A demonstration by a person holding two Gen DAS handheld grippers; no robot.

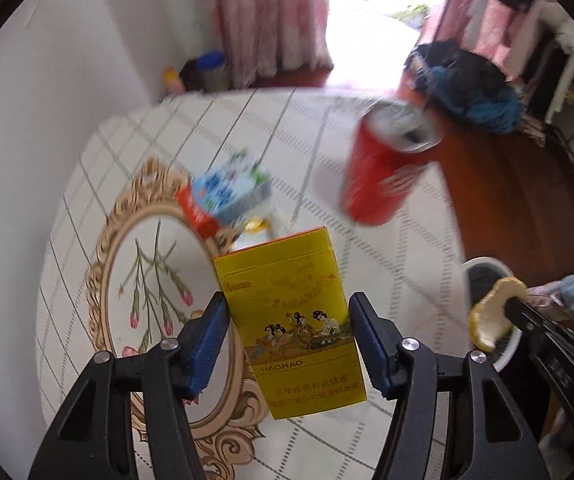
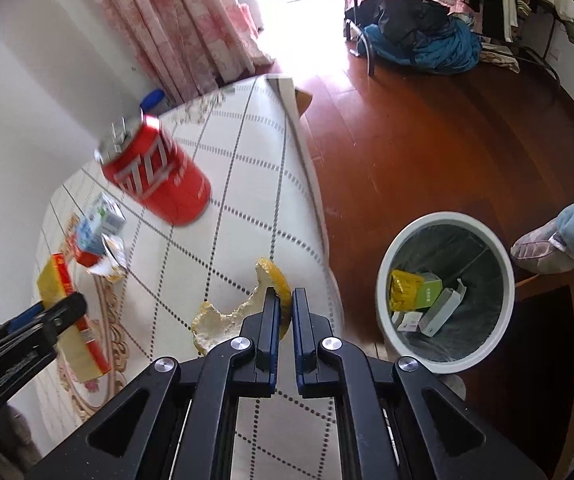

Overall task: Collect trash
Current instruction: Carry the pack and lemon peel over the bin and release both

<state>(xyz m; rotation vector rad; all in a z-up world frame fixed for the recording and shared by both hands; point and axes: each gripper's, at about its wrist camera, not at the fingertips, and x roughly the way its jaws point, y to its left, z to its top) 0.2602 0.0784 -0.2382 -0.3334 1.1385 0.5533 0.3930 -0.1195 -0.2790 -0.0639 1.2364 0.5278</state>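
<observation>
My left gripper (image 1: 287,340) is shut on a yellow cigarette box (image 1: 293,320) and holds it above the table; it also shows in the right wrist view (image 2: 63,312). My right gripper (image 2: 285,304) is shut on a yellow fruit peel (image 2: 243,308), held near the table's right edge; the peel also shows in the left wrist view (image 1: 491,316). A red soda can (image 1: 387,168) stands tilted and blurred on the tablecloth (image 2: 159,176). A blue and white carton (image 1: 231,188) lies beside a small red box (image 1: 197,210). The white trash bin (image 2: 447,292) stands on the floor to the right.
The bin holds several small boxes and a yellow wrapper (image 2: 405,288). The table has a checked white cloth (image 2: 247,184) with a floral oval pattern (image 1: 159,280). A wall is on the left. Wooden floor (image 2: 427,140) and a heap of dark and blue clothes (image 2: 419,36) lie beyond.
</observation>
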